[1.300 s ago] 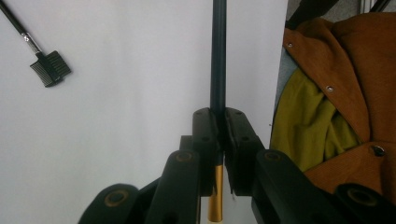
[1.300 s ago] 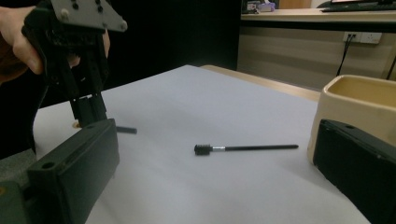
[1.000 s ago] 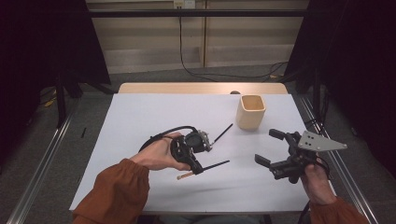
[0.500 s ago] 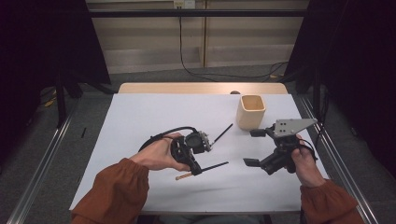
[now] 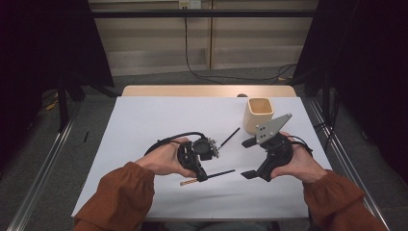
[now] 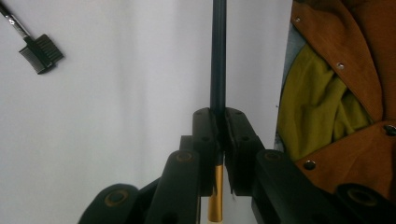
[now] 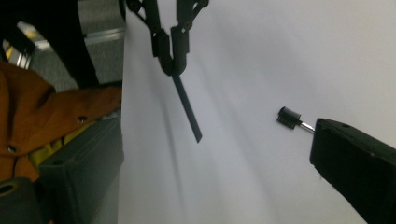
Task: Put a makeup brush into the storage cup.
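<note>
Pinching a dark-handled brush [image 6: 218,60], the left gripper [image 5: 199,174] hides its head; the right gripper [image 5: 248,159], jaws spread and just been closing, holds nothing near the tabletop's [image 5: 159,120] right edge.

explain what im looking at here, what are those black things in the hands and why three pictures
A person at a table holds a hand-operated two-jaw gripper in each hand. The high view looks down from above; the other two pictures come from cameras riding on each gripper, looking along its jaws.

The left gripper is shut on a thin makeup brush with a dark handle and a gold end. The right gripper holds nothing: its jaws stand wide, though they have just been closing a little.

On the white table cover lie a small comb brush and a cream cup near the far right.
</note>
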The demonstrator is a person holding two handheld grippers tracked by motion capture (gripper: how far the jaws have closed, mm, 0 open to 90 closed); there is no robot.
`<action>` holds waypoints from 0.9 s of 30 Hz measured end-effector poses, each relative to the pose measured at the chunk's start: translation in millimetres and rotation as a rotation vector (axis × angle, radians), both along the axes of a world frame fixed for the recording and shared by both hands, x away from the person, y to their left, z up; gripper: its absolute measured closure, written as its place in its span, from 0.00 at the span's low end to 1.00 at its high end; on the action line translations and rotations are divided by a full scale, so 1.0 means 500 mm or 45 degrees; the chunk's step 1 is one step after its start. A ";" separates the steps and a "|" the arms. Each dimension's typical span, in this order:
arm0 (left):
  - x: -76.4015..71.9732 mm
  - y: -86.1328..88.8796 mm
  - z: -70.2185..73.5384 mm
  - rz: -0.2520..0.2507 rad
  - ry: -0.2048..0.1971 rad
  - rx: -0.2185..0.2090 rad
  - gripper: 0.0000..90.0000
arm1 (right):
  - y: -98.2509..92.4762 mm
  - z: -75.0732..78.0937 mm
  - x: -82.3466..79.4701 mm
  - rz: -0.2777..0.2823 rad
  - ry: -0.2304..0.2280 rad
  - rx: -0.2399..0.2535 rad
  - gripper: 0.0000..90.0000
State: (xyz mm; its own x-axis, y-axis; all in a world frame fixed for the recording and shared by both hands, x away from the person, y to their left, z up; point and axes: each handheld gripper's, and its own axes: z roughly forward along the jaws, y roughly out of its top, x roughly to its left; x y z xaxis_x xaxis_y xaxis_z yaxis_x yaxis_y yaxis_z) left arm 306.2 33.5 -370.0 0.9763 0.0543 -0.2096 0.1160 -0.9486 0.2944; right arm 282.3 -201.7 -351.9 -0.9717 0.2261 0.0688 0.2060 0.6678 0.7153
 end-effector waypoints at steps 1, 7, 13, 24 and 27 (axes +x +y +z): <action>0.000 0.000 0.000 0.000 0.000 0.000 0.93 | 0.005 -0.001 0.001 0.027 0.016 -0.032 0.09; 0.000 -0.002 -0.001 -0.023 -0.010 0.005 0.93 | 0.035 -0.010 0.018 0.123 0.086 -0.224 0.17; -0.002 -0.003 -0.002 -0.026 -0.006 0.010 0.93 | 0.057 -0.016 0.030 0.179 0.135 -0.346 0.29; -0.002 -0.006 -0.004 -0.018 -0.008 0.002 0.93 | 0.072 -0.030 0.045 0.186 0.171 -0.521 0.44; -0.002 -0.008 -0.005 -0.028 -0.003 0.009 0.93 | 0.081 -0.035 0.042 0.217 0.182 -0.528 0.56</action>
State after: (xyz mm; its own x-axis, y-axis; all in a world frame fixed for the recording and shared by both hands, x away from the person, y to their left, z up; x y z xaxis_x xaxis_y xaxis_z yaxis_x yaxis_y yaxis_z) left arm 305.3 29.4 -372.4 0.9778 0.0340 -0.2067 0.0940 -0.9530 0.2880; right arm 303.2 -161.2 -369.3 -0.9846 0.1009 0.1426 0.1459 0.9240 0.3535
